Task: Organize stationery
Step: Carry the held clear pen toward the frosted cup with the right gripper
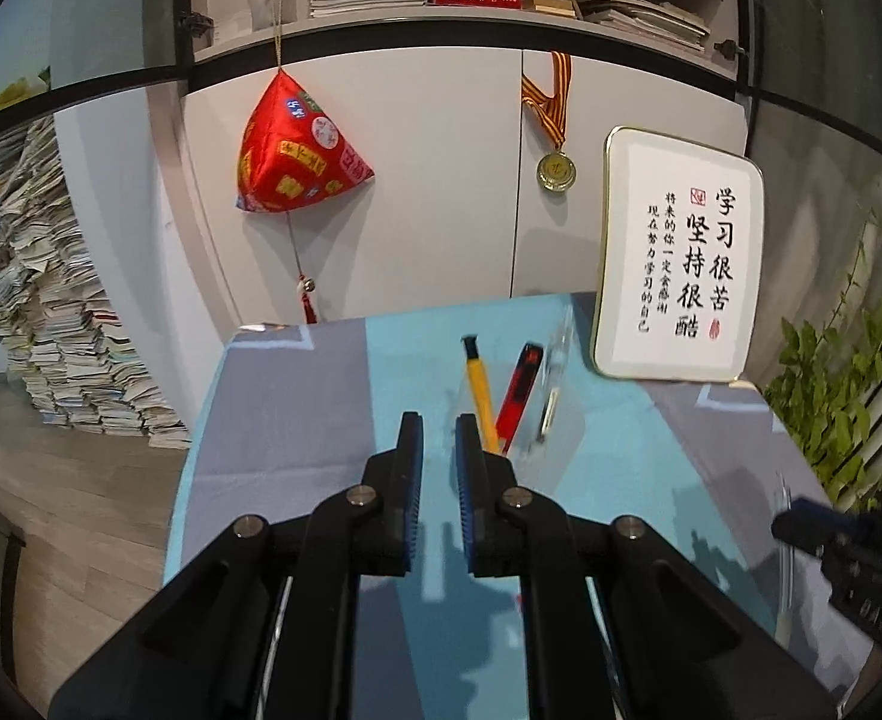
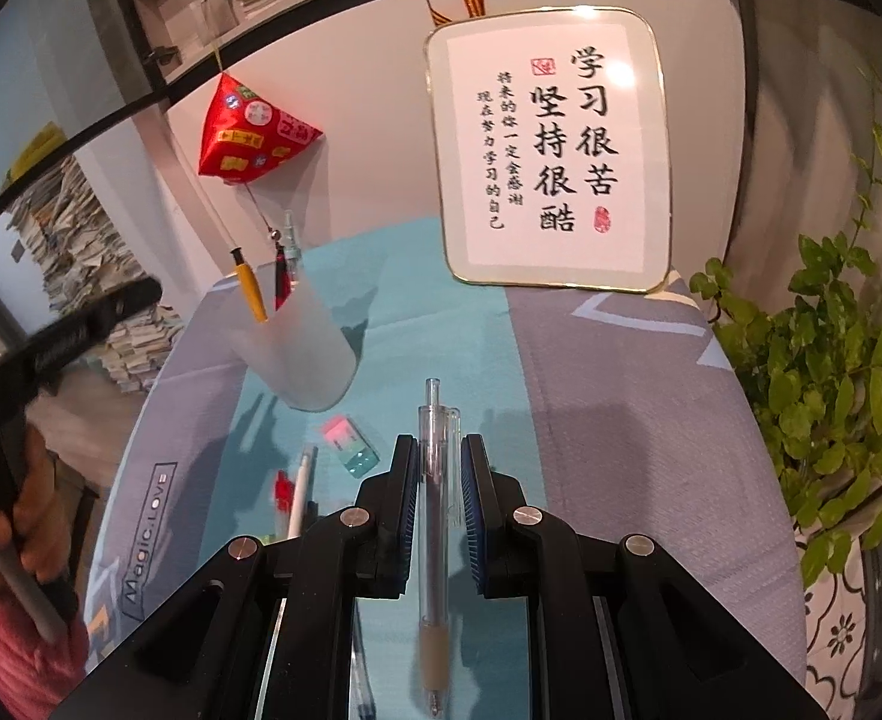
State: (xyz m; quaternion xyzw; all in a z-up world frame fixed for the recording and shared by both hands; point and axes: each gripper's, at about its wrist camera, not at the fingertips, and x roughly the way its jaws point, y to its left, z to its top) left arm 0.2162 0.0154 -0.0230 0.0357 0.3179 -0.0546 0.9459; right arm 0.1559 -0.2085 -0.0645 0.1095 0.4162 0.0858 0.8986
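Note:
A frosted clear cup (image 2: 303,348) stands on the table and holds a yellow utility knife (image 2: 250,288), a red one (image 2: 283,282) and a clear pen (image 2: 290,234). In the left wrist view the cup (image 1: 552,420) with the yellow knife (image 1: 480,387) and the red knife (image 1: 520,396) lies just ahead and right of my left gripper (image 1: 439,438), which is open and empty. My right gripper (image 2: 438,456) is shut on a clear gel pen (image 2: 436,510), lengthways between the pads. An eraser (image 2: 350,444), a white pen (image 2: 300,492) and a red item (image 2: 283,489) lie on the cloth.
A framed calligraphy plaque (image 2: 552,150) leans against the cabinet at the table's back. A leafy plant (image 2: 831,396) stands at the right edge. The table has a blue-grey cloth (image 2: 621,420). Stacks of paper (image 1: 39,312) stand on the floor to the left.

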